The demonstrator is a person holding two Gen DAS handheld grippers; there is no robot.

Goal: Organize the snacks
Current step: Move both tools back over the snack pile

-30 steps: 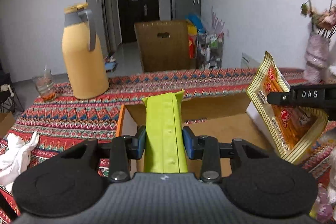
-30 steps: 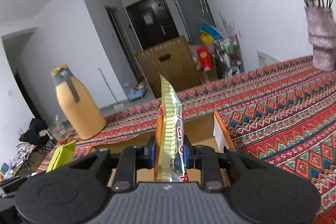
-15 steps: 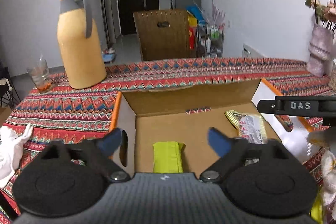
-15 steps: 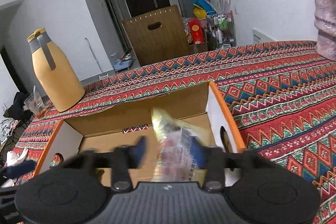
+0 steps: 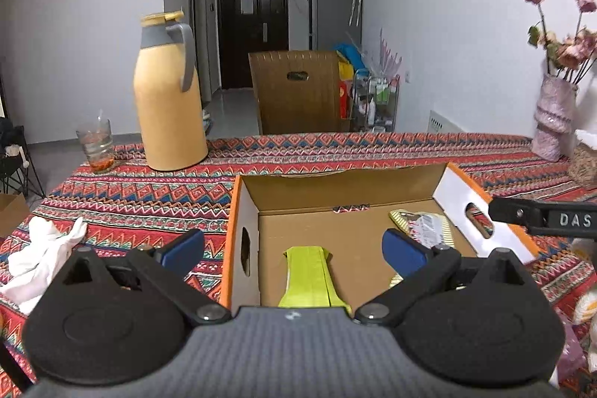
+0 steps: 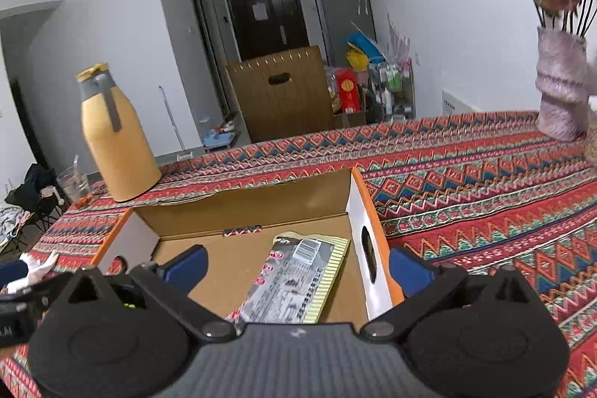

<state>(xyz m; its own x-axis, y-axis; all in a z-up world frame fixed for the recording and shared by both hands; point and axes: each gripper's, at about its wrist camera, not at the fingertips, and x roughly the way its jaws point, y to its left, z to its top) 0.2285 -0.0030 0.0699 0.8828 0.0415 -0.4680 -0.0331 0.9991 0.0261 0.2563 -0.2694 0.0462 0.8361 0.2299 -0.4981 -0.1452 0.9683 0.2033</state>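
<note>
Snack packets had just dropped into the cardboard box (image 5: 440,185): green packet (image 5: 311,276) at its left, gold-edged packet (image 6: 298,278) at its right; both grippers (image 5: 293,250) (image 6: 296,265) now spread empty, ready for more.

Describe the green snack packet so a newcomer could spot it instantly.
On the table with the red patterned cloth sits an open cardboard box with orange-edged flaps. The green snack packet lies flat on its floor, toward the left. Unlike the gold-edged packet at the right, it is plain lime green.
</note>
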